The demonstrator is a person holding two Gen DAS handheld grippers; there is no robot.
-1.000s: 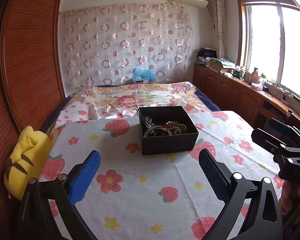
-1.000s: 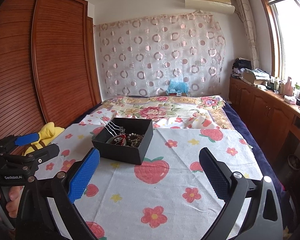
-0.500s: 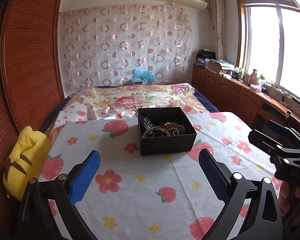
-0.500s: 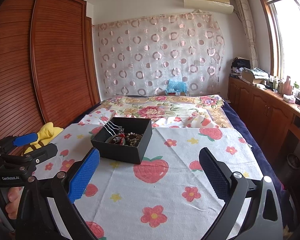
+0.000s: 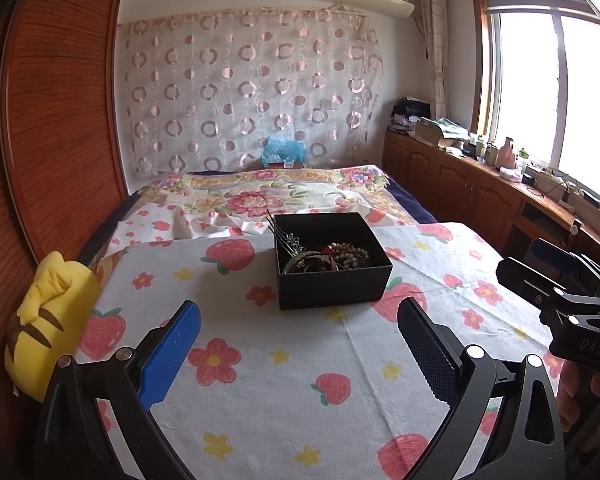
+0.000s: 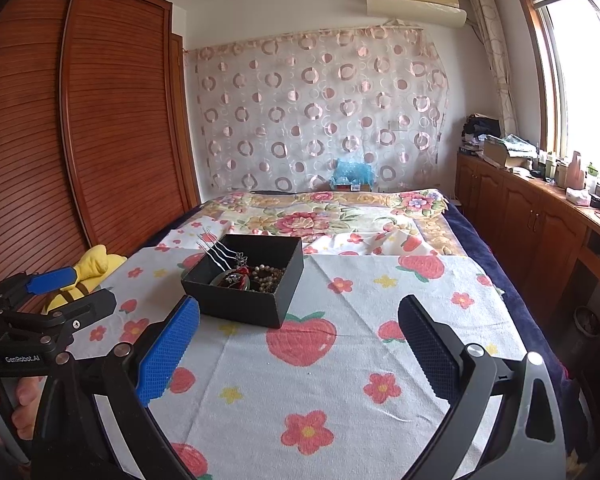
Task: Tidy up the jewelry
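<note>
Strawberry cloth (image 5: 284, 380), one black box (image 5: 332, 284) (jewelry inside)

Left tool (image 5: 298, 344), right tool (image 6: 299, 340) apparently agape.

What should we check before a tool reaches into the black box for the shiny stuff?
1. Left tool open and empty: ok.
2. Right tool open and empty: ok.
3. Black box has no lid on, inside reachable: ok.
4. Beaded bracelet in plain sight in the box: ok.
5. Hairpins free of the other pieces: cannot tell; they lean on the box's far-left corner above the pile.
6. Strawberry cloth bare between tools and box: ok.
</note>
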